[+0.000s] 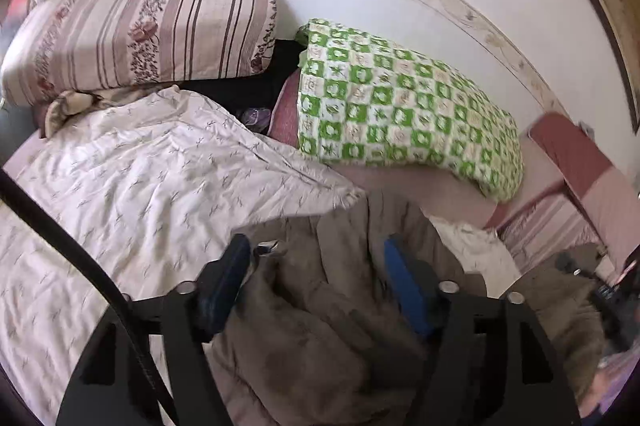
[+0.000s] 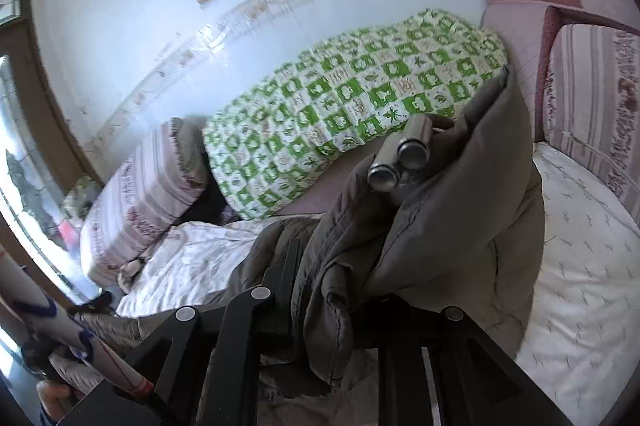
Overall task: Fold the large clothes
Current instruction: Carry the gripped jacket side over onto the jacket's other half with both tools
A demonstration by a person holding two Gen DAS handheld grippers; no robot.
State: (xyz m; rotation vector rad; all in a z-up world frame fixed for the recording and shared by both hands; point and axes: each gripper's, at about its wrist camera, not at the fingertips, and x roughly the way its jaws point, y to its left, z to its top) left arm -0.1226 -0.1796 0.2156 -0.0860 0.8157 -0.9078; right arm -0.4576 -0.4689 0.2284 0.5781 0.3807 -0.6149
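A grey-brown padded jacket hangs bunched above the bed. In the left wrist view my left gripper has its blue fingers on either side of a thick fold of the jacket, holding it up. In the right wrist view the jacket drapes over my right gripper, whose fingertips are hidden under the cloth; two metal toggles dangle from the jacket.
A white printed sheet covers the bed. A green checked quilt lies along the wall, next to a striped pillow. A padded headboard stands at the bed's end.
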